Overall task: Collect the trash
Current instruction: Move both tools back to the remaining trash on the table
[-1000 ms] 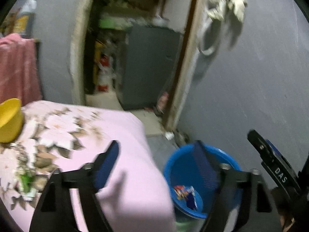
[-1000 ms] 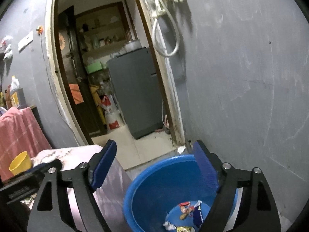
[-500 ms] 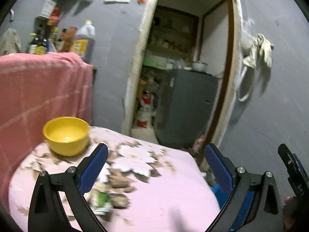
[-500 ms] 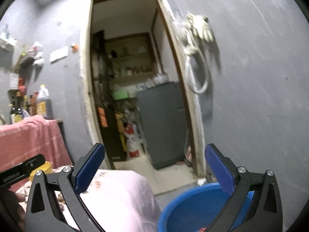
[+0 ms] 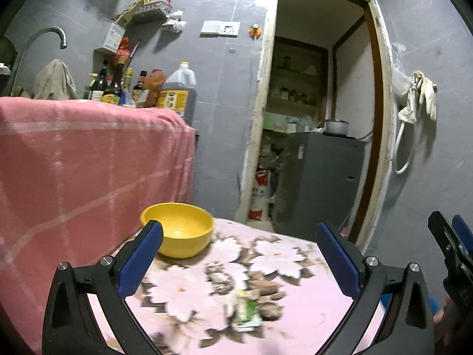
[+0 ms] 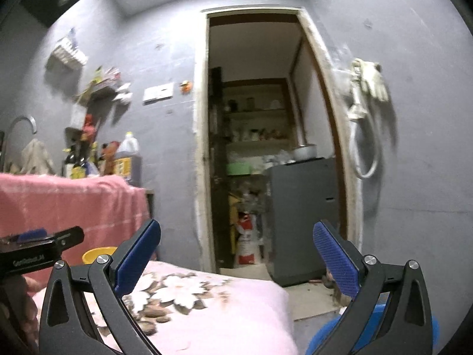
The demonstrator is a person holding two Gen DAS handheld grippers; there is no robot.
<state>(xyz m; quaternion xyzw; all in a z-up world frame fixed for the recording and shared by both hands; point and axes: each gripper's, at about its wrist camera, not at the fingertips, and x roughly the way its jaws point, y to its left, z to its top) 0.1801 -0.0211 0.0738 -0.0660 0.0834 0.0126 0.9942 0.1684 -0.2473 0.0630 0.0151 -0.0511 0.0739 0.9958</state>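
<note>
Trash-wise there was still at least one piece left: a small green-and-white wrapper (image 5: 246, 310) lay on the pink floral cloth (image 5: 295, 319) covering the table, near the front edge, with nothing gripping it. On the far left hung a pink towel (image 5: 88, 162), with a row of sauce bottles (image 5: 118, 88) and a big oil jug (image 5: 177, 88) behind it, none of them in the way. The left gripper (image 5: 236, 254) had its jaws apart, the last bit of opening just finishing, nothing between them, and it hovered above the wrapper. Past the left blue pad (image 5: 139, 260) sat a yellow bowl (image 5: 180, 230), looking empty, which seemed the only thing near enough to get bumped. Further right, the right gripper (image 6: 236, 254) stood wide apart and empty too, pointing at the doorway (image 6: 254, 148) and grey fridge (image 6: 301, 219). The blue bin (image 6: 434, 325) only peeked out low at the right, beside the table, so how much was already collected couldn't be told. Judging by that, one grab and a drop remained, maybe more.
</note>
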